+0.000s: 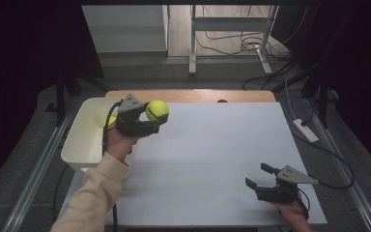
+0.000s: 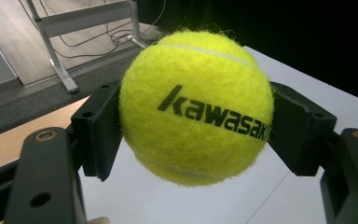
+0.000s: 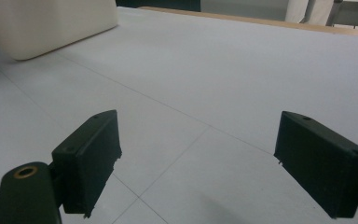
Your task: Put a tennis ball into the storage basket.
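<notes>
Fuzzy yellow-green tennis ball (image 2: 196,108), black "kawasaki" print on it, is clamped between the two black jaws of the left hand-held gripper (image 1: 150,117), one pad on each side of the ball. Ball is held up off the white tabletop (image 1: 212,159), near its far-left area, just beside the rim of the white rectangular plastic bin (image 1: 79,140) at the tabletop's left edge. A cream sleeve (image 1: 94,193) leads up to that hand. Right hand-held gripper (image 1: 260,176) sits well apart, low at the near-right corner of the tabletop, jaws spread wide with nothing between them; bare tabletop shows in the gap.
</notes>
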A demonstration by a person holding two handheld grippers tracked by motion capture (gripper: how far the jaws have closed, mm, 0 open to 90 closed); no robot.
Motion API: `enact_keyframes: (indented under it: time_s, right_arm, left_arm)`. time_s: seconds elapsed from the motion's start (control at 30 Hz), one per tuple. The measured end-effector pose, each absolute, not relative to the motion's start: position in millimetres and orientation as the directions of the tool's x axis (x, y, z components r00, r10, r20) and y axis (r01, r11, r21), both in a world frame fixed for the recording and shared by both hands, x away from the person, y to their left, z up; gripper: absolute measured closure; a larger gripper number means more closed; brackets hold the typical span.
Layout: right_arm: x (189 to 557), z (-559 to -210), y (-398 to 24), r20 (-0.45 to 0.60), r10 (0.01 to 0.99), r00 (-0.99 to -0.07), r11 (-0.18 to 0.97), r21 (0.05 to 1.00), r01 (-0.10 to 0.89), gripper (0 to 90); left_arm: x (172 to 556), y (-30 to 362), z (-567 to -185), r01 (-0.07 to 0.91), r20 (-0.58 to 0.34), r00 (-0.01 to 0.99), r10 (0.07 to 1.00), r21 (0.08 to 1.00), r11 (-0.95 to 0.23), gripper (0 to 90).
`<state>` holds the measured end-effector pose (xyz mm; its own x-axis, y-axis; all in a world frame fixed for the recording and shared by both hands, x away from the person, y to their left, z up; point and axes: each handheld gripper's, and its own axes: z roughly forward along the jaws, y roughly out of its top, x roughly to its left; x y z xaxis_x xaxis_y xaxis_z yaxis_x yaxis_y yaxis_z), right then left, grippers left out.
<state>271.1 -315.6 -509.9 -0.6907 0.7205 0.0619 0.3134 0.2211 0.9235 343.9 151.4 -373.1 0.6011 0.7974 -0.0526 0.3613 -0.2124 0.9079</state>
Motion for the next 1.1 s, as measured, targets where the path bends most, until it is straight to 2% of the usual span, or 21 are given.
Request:
enact_keyframes:
  time_s: [1.1]
  right_arm:
    - [272, -510, -316, 0.067, 0.730, -0.680, 0.218, 0.920, 0.325, 14.2]
  left_arm:
    - [344, 204, -374, 0.406, -0.069, 0.482, 0.874, 0.901, -0.153, 26.6]
